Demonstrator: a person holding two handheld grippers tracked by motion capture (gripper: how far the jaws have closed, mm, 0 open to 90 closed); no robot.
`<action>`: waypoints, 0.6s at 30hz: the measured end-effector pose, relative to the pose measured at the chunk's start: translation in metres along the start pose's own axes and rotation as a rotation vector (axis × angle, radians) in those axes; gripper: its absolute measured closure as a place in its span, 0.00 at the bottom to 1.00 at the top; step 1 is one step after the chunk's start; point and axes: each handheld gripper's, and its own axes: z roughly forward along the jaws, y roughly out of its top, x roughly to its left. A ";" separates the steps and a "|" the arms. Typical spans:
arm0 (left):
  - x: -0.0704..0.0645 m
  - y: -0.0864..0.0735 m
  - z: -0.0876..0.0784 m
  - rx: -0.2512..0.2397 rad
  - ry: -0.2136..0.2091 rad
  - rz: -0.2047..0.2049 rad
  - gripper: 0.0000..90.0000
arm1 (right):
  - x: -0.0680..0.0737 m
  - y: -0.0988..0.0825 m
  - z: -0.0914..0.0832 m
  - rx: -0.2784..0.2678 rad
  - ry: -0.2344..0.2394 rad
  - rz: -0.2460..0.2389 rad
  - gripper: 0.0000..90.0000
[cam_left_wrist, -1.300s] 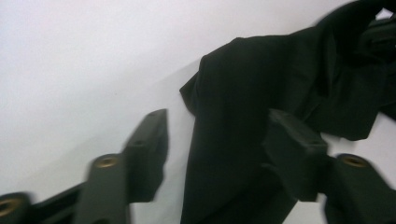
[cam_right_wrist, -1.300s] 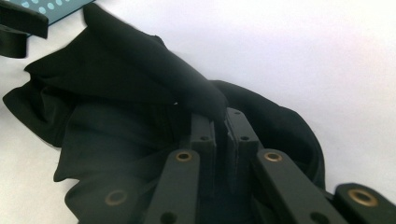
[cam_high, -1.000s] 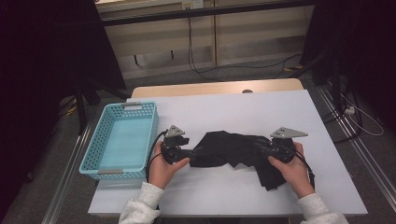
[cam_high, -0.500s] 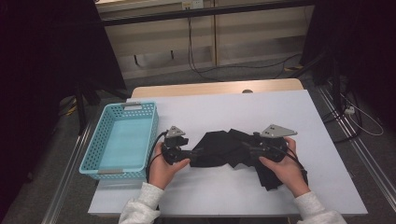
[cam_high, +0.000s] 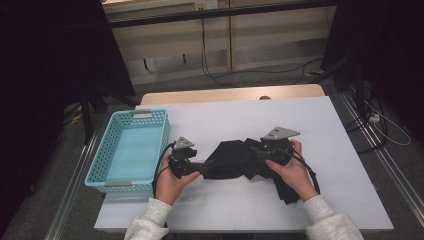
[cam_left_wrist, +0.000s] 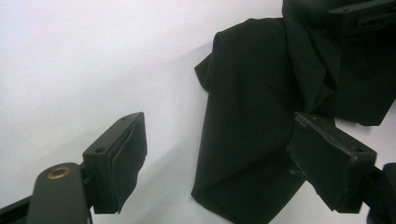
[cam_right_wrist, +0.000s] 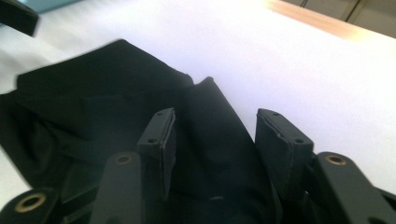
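At the far left of the high view sits a turquoise plastic basket (cam_high: 129, 150), rectangular, with perforated lattice walls and a smooth pale floor, resting on the matte white surface (cam_high: 310, 120) beside its left edge. Just right of it, the left hand-held gripper (cam_high: 197, 166) lies low over the surface, a grey three-cornered plate on top. In the left gripper view its two blocky black jaws stand wide apart and have just been opening; a soft fold of the black cloth (cam_left_wrist: 252, 116) lies between them, the pads clear of it as far as that angle shows. The cloth (cam_high: 240, 157) is a thin, dull, crumpled fabric, bunched into an irregular dark heap in the middle of the surface between the two hands, one corner trailing toward the near right. The right hand-held gripper (cam_high: 260, 150) rests over the heap's right side. In the right gripper view its jaws straddle a raised ridge of fabric (cam_right_wrist: 210, 126); they have just been closing, yet gaps remain at both pads, so it is open.
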 end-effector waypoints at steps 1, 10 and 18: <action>0.000 0.000 0.000 -0.002 0.002 0.002 0.22 | 0.001 0.000 0.001 0.007 0.003 -0.005 0.59; 0.000 0.002 -0.003 -0.011 0.005 0.006 0.22 | 0.004 0.003 -0.010 -0.026 0.050 -0.011 0.95; -0.001 0.002 0.000 -0.003 0.002 0.011 0.21 | -0.008 0.002 -0.033 -0.093 0.037 0.049 0.95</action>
